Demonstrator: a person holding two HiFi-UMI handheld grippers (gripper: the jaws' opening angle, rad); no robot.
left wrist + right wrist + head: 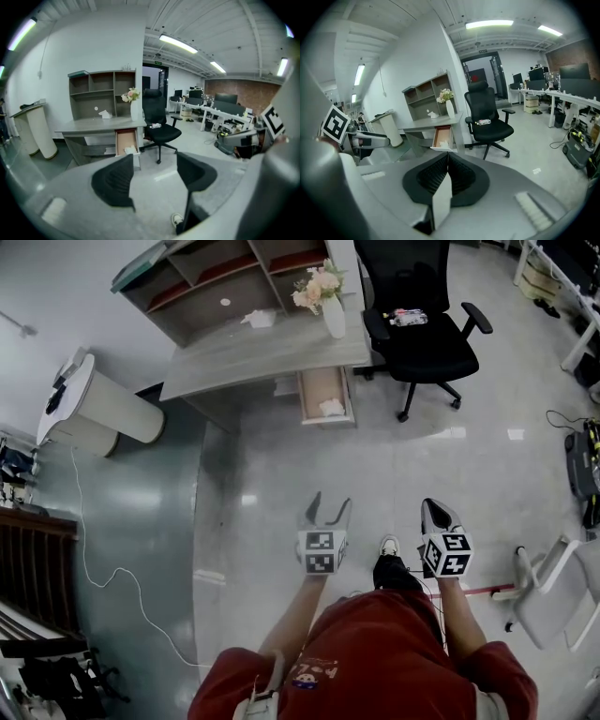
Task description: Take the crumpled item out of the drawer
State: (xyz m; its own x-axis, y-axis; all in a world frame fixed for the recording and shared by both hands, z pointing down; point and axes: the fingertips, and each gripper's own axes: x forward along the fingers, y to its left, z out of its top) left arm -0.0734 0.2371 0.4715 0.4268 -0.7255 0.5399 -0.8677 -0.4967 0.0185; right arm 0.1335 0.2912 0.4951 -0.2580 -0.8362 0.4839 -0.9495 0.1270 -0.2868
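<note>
head view: white crumpled item [332, 408] in drawer [322, 383]; left tool [331, 506] wide, right tool [436, 512] pinched.

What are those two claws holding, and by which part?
Nothing. The left gripper is open and empty, the right gripper shut on nothing. The crumpled item lies in the open drawer, away from both.

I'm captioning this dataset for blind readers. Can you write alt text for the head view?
Seen from above, a person holds the left gripper open and the right gripper shut above a glossy floor. Ahead, a grey desk has its drawer open with a crumpled white item inside, a black office chair beside it.
</note>
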